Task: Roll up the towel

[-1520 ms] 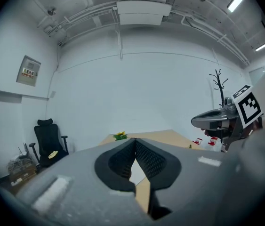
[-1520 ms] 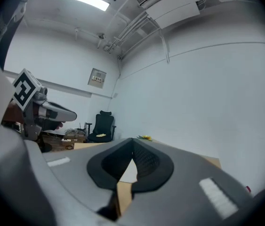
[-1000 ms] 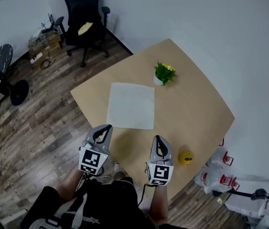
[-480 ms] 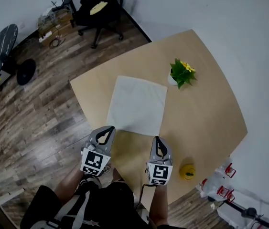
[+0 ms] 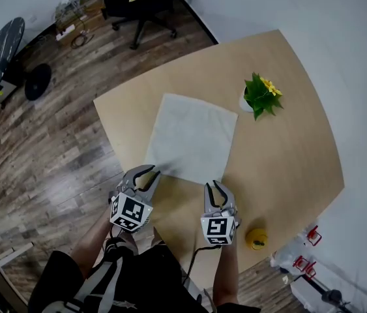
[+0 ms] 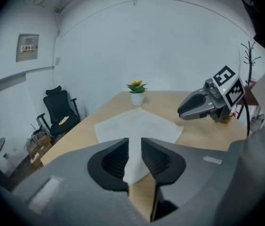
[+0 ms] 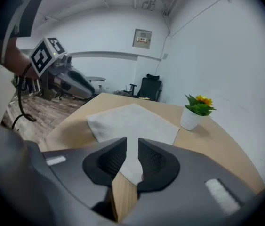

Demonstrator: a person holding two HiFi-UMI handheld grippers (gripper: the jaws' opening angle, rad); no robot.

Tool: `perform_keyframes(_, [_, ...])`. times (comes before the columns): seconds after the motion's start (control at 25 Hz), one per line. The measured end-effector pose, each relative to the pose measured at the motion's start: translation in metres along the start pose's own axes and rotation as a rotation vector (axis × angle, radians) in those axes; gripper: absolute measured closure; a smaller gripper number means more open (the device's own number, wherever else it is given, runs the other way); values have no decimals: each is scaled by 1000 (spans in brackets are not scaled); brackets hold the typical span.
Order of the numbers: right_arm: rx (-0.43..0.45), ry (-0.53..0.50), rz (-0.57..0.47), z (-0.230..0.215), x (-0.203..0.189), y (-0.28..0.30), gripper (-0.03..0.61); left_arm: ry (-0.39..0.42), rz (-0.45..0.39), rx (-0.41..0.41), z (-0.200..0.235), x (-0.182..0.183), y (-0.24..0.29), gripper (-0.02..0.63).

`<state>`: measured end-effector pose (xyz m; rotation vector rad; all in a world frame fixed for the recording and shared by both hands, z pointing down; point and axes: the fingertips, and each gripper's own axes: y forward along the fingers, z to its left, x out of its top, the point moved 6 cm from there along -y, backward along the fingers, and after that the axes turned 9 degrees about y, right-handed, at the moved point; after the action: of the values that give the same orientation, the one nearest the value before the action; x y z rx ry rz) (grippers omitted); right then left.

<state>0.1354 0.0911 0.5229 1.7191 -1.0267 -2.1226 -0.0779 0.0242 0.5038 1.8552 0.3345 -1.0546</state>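
Holds the left gripper (image 5: 148,174) right at the corner of the towel (image 5: 191,137) nearest its tips, and the right gripper (image 5: 213,187) likewise at the other near corner; cannot tell whether either touches the cloth. Jaws on both partly apart, having just been opening, with nothing clamped: only a towel corner and bare table (image 5: 287,149) showing through each gap. Judged as readiness to pinch the two near corners together, to lift that edge evenly and turn it away from the tools into a roll. Towel flat and wholly unrolled ahead of both tools, one edge squared toward them, presumably laid so for exactly that. Beyond the towel's far right corner, a potted plant (image 5: 261,95), near enough to be worth minding during rolling. Just right of the right gripper, a small yellow object (image 5: 256,238) by the table edge, clear of the work. As for writing: only black-and-white square markers on the gripper cubes, no words. Far ahead of the left gripper, a wall panel (image 6: 28,47), print too small to read. No brand visible anywhere.
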Motion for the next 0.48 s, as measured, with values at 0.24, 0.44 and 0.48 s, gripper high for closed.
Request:
perform_keyframes(0.24, [124,-270,154,4,-21,18,446,385,153,-146,-15,-12,20,443])
perform_keyframes(0.44, [219,-482,294,5,-43,33,403,643,262,-267,-26,-26,37,423])
perform_keyframes(0.48, [232,-515,316,5,-47,35,396,674,281,-292,-28,-29,39,402])
